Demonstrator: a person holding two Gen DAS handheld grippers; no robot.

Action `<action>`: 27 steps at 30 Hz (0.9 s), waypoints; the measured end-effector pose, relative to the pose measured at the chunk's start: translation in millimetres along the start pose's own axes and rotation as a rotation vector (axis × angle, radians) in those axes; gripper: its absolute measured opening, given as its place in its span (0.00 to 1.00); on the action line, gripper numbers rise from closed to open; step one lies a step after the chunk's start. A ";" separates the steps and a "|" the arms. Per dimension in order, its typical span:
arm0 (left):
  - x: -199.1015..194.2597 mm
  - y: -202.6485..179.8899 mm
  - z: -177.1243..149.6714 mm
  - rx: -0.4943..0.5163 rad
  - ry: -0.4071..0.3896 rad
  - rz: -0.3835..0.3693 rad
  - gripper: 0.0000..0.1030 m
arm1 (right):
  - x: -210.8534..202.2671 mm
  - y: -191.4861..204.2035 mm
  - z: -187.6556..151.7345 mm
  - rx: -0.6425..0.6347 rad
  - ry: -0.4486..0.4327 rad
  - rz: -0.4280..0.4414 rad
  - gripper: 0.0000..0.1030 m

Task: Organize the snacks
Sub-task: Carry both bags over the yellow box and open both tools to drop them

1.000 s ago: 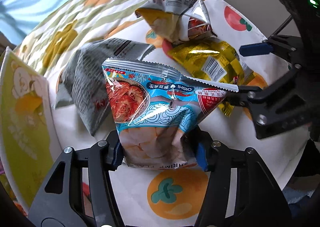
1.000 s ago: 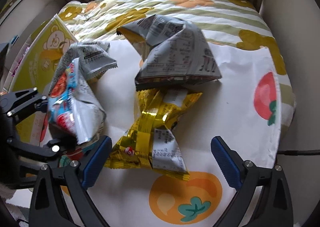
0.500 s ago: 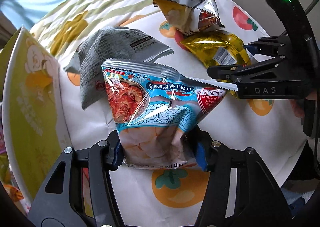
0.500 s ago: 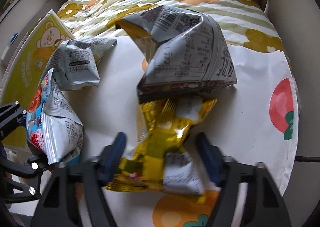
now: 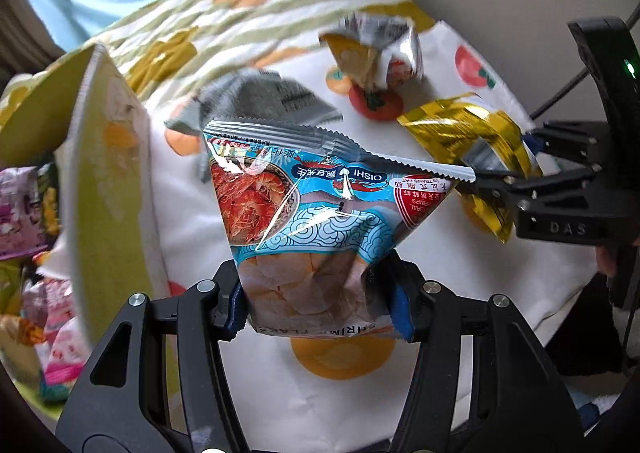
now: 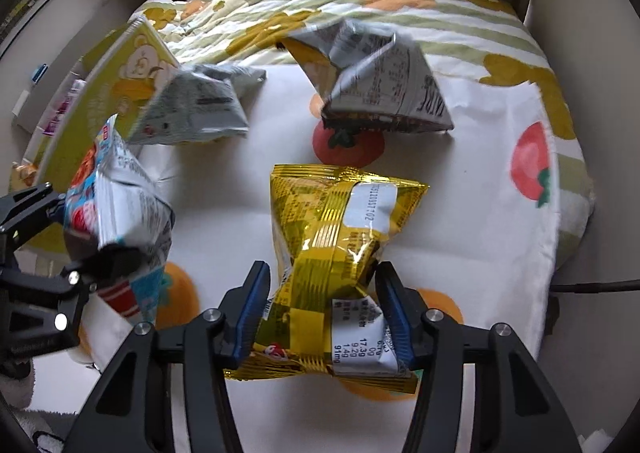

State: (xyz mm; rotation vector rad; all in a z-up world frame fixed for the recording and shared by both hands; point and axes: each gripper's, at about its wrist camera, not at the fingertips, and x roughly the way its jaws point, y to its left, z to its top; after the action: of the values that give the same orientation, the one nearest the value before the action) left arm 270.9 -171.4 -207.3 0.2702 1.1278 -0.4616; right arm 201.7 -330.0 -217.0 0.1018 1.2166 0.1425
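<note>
My left gripper (image 5: 316, 299) is shut on a blue shrimp-flakes bag (image 5: 320, 209), held above the fruit-print cloth (image 5: 480, 273); the right wrist view shows that bag (image 6: 120, 209) at the left. My right gripper (image 6: 322, 307) is shut on a gold snack bag (image 6: 336, 237), pinched at its waist and lifted off the cloth. The same gold bag (image 5: 472, 141) hangs at the right of the left wrist view. Two silver bags lie on the cloth: a grey one (image 6: 200, 109) and a larger one (image 6: 384, 85).
A yellow-green fabric bin (image 5: 104, 173) with a bear print stands at the left, with several snack packets (image 5: 28, 213) inside. A striped flowered cushion (image 6: 360, 13) lies behind the cloth. Walls and curtains close in around the round surface.
My right gripper closed on the gold bag and lifted it off the cloth. My left gripper rose with the shrimp bag and moved toward the bin, which shows more of its inside.
</note>
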 end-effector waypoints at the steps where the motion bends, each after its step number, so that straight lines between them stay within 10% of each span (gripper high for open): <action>1: -7.9 -0.5 1.0 -0.007 -0.014 0.007 0.51 | -8.2 2.2 1.1 -0.006 -0.012 -0.003 0.49; 17: -178.2 107.6 12.0 -0.209 -0.302 0.175 0.51 | -107.5 95.5 65.4 -0.204 -0.220 0.068 0.49; 27: -191.1 228.8 5.2 -0.258 -0.245 0.213 0.51 | -85.8 200.5 119.6 -0.222 -0.260 0.150 0.49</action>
State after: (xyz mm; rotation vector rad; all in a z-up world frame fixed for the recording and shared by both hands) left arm 319.2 68.0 -36.1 0.1025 0.8955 -0.1520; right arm 273.8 -146.5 -65.5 0.0168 0.9268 0.3825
